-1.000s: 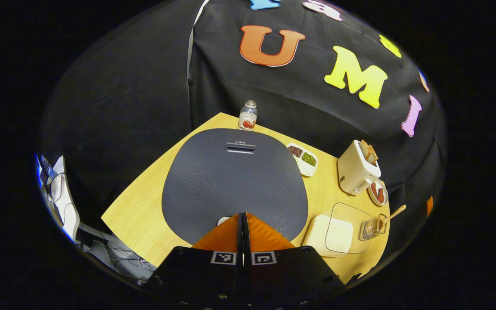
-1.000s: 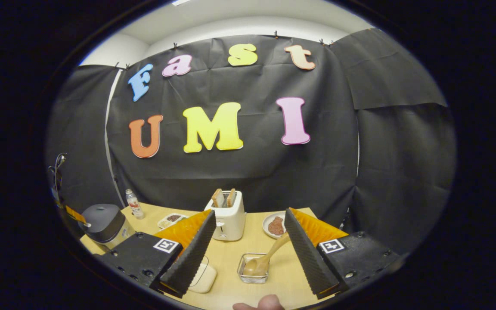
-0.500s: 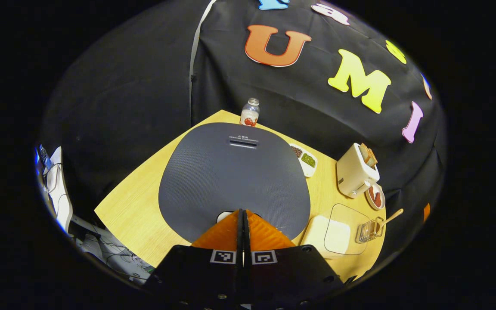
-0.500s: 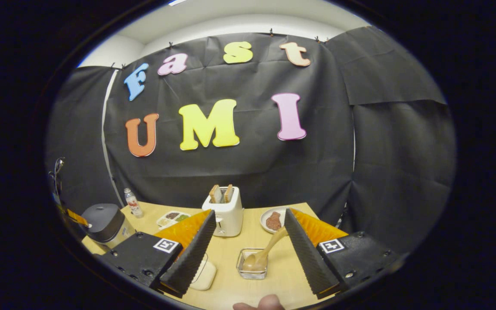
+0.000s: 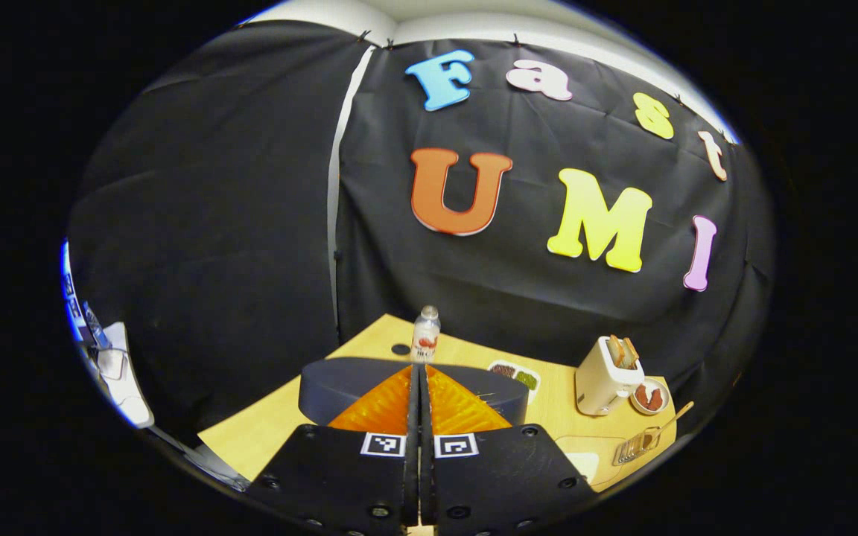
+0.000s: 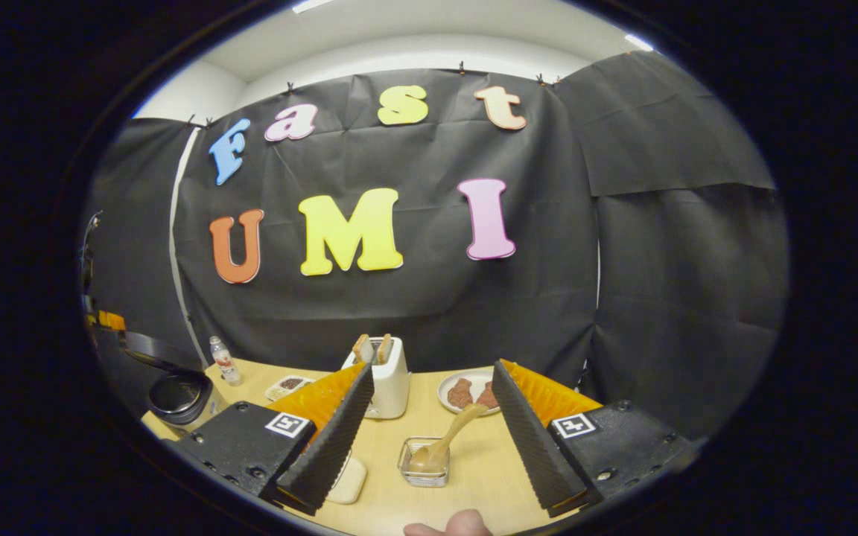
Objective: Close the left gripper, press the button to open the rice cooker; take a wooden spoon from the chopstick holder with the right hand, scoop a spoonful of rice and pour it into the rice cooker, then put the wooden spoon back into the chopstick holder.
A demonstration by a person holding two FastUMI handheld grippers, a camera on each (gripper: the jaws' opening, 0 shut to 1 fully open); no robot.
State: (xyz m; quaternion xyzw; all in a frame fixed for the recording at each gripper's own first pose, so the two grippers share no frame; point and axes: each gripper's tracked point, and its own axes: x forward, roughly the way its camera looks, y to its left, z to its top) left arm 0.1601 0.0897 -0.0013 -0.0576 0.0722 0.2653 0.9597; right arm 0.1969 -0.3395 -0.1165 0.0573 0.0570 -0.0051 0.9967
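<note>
The left gripper [image 5: 419, 372] has its two orange fingers pressed flat together with nothing between them, and the rice cooker [image 5: 339, 383] sits just ahead of and below their tips. In the right gripper view the cooker [image 6: 176, 391] is far off to the left with its lid tilted up, so the button step looks done.

The right gripper [image 6: 433, 406] is spread wide and empty. Straight ahead between its fingers, a little below, the wooden spoon [image 6: 447, 439] leans in the small clear holder [image 6: 423, 472] – bowl down, handle slanting up toward the right finger.

The spoon should be light, stiff and smooth (so apt to swivel in a loose pinch). The best hold is probably mid-handle, above the holder's rim – the holder looks light enough to tip or drag if bumped.
</note>
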